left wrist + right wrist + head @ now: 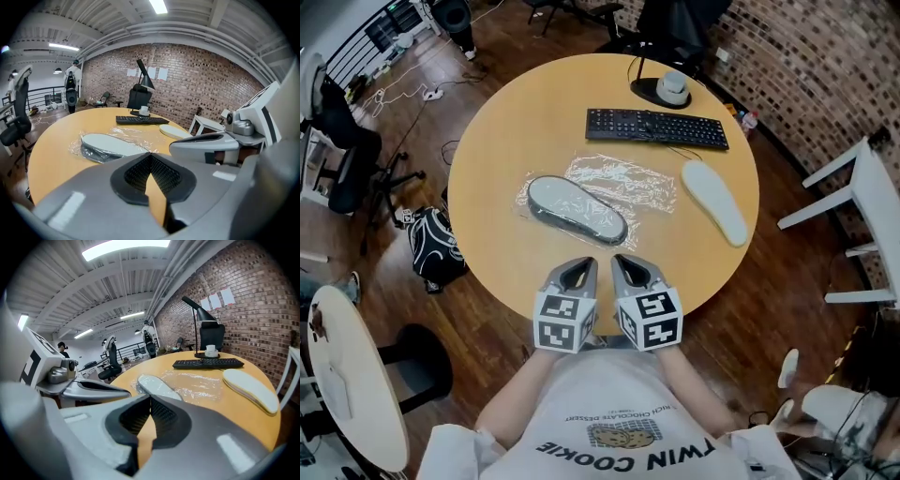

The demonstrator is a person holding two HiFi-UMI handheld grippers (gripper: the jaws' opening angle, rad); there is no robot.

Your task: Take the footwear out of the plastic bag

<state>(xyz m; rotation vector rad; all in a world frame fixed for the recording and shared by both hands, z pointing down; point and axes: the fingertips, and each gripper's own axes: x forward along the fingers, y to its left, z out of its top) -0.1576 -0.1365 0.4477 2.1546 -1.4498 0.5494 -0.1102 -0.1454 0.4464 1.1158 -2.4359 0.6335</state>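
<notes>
Left hand-held gripper (pixel 578 270) clenched, empty, at worktop (pixel 497 141) near edge; right hand-held gripper (pixel 629 269) just beside, likewise clenched, empty; beyond, shoe (pixel 577 208) in bag (pixel 623 178), outline veiled by film; other shoe (pixel 715 201) bare, rightward.

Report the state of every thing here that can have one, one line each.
Dark shoe with pale grey sole: sole up, inside the bag.
Clear plastic bag: lying on the round wooden table, shoe inside.
White shoe: sole up, bare on the table, outside the bag.
Left tongs: shut, empty.
Right tongs: shut, empty.
</notes>
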